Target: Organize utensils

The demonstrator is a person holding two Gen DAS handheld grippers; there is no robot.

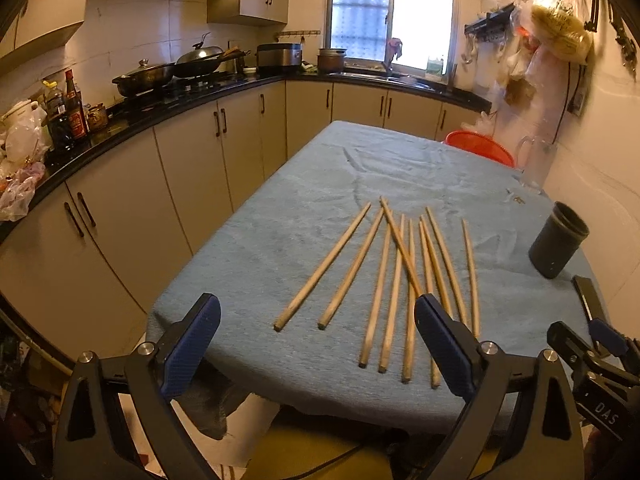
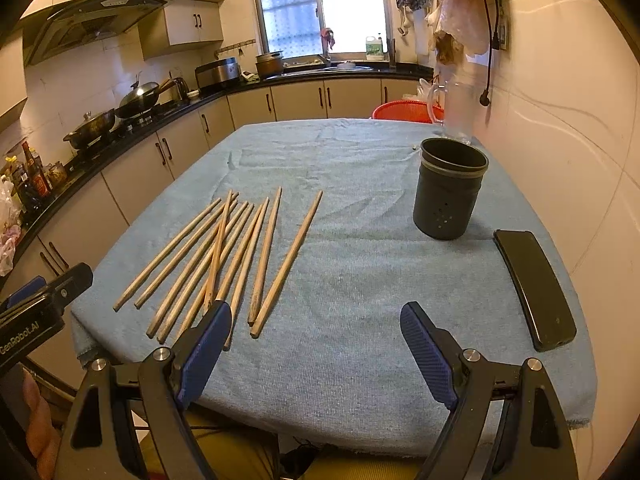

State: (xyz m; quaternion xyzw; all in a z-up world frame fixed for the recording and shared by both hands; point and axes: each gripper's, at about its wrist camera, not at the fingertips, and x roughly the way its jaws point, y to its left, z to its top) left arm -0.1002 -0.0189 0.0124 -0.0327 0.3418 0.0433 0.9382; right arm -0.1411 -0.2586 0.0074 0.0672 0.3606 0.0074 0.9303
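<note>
Several wooden chopsticks (image 1: pixel 394 276) lie fanned on the blue towel-covered table (image 1: pixel 280 248); they also show in the right wrist view (image 2: pixel 224 256). One lies crossed over the others. A dark cylindrical holder (image 2: pixel 450 188) stands upright to their right, empty as far as I can see; it shows in the left wrist view (image 1: pixel 558 240) too. My left gripper (image 1: pixel 318 346) is open and empty at the table's near edge, before the chopsticks' thick ends. My right gripper (image 2: pixel 316 346) is open and empty, right of the chopsticks, short of the holder.
A black phone (image 2: pixel 534 288) lies near the right edge by the wall. A clear glass jug (image 2: pixel 456 110) and a red basket (image 2: pixel 406 112) sit at the far end. Kitchen counter with pots (image 1: pixel 168 72) runs along the left.
</note>
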